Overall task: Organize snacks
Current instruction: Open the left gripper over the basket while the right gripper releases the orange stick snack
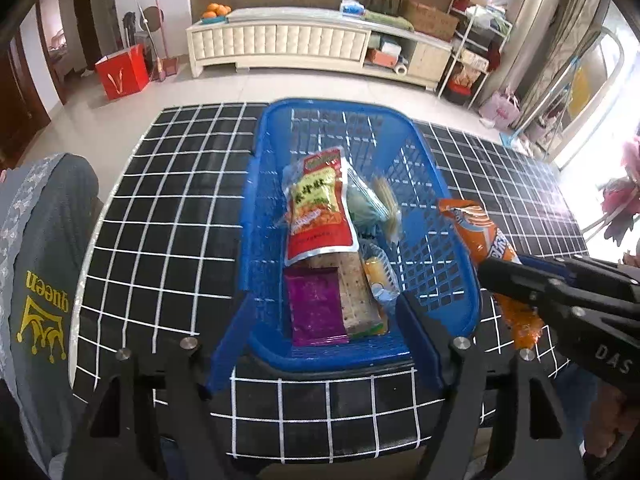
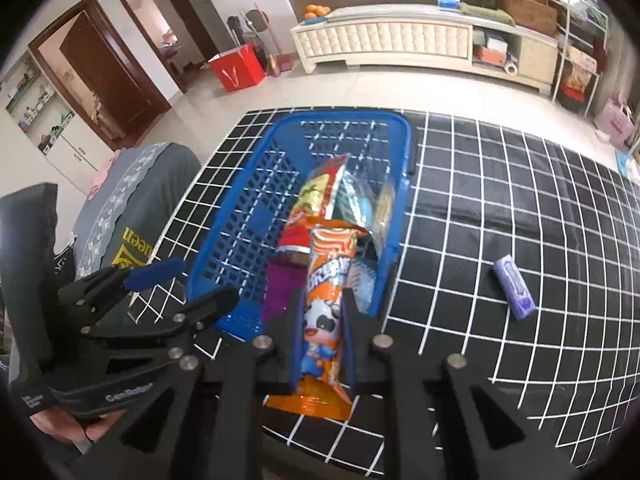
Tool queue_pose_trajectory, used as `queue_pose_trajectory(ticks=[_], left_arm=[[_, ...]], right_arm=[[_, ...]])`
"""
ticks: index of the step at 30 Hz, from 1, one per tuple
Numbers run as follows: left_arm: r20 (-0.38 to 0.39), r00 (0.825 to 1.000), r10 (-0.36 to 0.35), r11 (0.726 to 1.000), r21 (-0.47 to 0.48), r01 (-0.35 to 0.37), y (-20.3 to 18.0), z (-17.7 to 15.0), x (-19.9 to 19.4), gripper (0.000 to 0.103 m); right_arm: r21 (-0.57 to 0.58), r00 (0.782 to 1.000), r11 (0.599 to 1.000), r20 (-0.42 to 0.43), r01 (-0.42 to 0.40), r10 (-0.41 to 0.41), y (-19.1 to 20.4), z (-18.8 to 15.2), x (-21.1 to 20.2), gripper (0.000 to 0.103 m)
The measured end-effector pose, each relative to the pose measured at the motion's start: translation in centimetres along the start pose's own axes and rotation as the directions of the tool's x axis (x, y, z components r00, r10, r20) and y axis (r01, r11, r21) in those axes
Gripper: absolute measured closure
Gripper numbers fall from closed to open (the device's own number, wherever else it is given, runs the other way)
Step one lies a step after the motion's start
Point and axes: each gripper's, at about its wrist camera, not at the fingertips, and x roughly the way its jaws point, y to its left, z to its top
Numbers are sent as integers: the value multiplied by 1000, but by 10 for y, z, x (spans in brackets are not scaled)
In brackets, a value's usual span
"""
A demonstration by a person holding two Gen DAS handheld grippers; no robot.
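A blue plastic basket stands on the black grid tablecloth. Inside lie a red-and-yellow snack bag, a purple packet, a cracker pack and a green packet. My left gripper is open, its fingers straddling the basket's near end without gripping anything. My right gripper is shut on a long orange snack packet, held over the basket's right rim. A small lavender pack lies on the cloth to the right.
A chair with a grey "queen" cover stands against the table's left side. Beyond the table are tiled floor, a white cabinet and a red bag. The table's near edge is just below the grippers.
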Motion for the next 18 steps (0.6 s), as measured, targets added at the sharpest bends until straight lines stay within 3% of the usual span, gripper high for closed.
queue_pose_trajectory(ticks=[4, 7, 10, 15, 18], left_arm=[[29, 1000, 2, 1000, -4, -1, 11, -1, -12, 32], [43, 998, 47, 999, 11, -48, 21, 1, -12, 32], [36, 999, 38, 999, -6, -37, 33, 2, -8, 32], [36, 999, 5, 999, -37, -4, 47, 3, -1, 32], [45, 999, 22, 999, -31, -20, 51, 3, 4, 32]], right_arm=[[-24, 999, 999, 8, 32, -32, 15, 8, 5, 82], [-34, 999, 999, 5, 43, -43, 22, 12, 15, 82], [-40, 998, 998, -19, 54, -55, 29, 17, 32, 82], [-70, 989, 989, -51, 132, -136, 36, 22, 58, 82], [-94, 971, 972, -77, 218, -225, 37, 24, 72, 82]])
